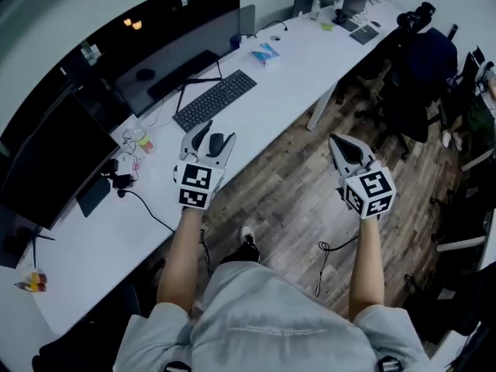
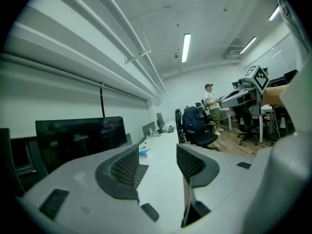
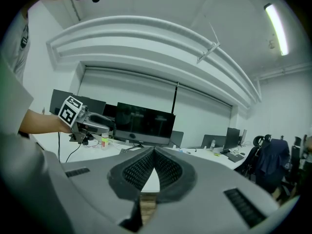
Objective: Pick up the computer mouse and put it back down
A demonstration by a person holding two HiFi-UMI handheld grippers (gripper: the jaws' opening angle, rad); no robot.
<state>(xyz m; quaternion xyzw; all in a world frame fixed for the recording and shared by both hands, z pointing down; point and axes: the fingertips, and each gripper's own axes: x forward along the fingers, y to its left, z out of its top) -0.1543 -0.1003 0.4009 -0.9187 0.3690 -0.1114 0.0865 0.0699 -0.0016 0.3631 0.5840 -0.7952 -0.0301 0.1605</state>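
My left gripper (image 1: 217, 130) hovers over the front edge of the white desk (image 1: 294, 60), just in front of the black keyboard (image 1: 215, 99). Its jaws stand open. In the left gripper view (image 2: 157, 160) only bare desk shows between them. In the head view a dark rounded shape (image 1: 216, 142) sits between its fingers; I cannot tell whether that is the mouse or a pad. My right gripper (image 1: 339, 142) hangs over the wooden floor, off the desk, with its jaws shut and nothing in them (image 3: 154, 152).
Two dark monitors (image 1: 178, 45) line the back of the desk, with a small bottle (image 1: 139, 139) and cables at the left. A blue booklet (image 1: 265, 53) lies beyond the keyboard. Office chairs (image 1: 418, 68) stand at the right, and a cable (image 1: 329, 254) lies on the floor.
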